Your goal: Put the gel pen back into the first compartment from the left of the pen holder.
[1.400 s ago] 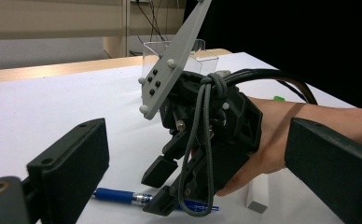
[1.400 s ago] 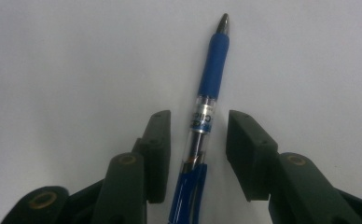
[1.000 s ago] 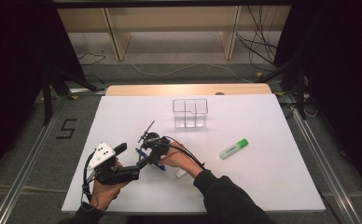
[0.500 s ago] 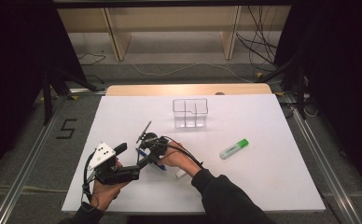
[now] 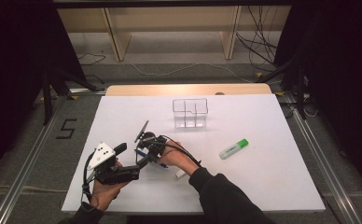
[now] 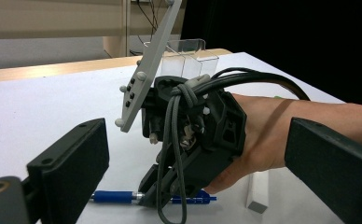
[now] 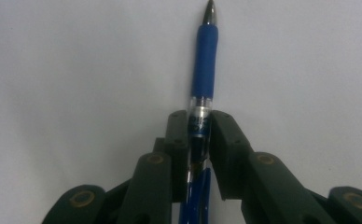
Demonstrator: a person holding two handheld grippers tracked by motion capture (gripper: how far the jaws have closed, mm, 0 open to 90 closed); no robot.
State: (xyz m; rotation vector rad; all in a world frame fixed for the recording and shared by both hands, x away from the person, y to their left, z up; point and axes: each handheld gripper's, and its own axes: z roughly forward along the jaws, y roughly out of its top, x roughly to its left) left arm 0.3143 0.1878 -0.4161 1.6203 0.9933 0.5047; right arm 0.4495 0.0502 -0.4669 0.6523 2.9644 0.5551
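Pen (image 7: 202, 79), blue with a clear barrel, lies flat on the white surface (image 5: 272, 186) and runs lengthwise between the jaws of the right gripper (image 7: 198, 140), its metal tip pointing away beyond them. These jaws have just been closing and now sit against the barrel on both sides, gripping it. A clear divided container (image 5: 190, 113) stands well beyond the jaws, toward the far edge of the surface; its compartments look empty. The right hand (image 5: 174, 157) tilts its gripper down onto the surface, cable looping over the wrist. The left gripper (image 6: 193, 186) is held low just beside it, aimed level at the right gripper, jaws wide apart with nothing between the pads. A green highlighter (image 5: 233, 148) lies off to the right, and a small white eraser (image 6: 257, 191) rests near the right wrist.
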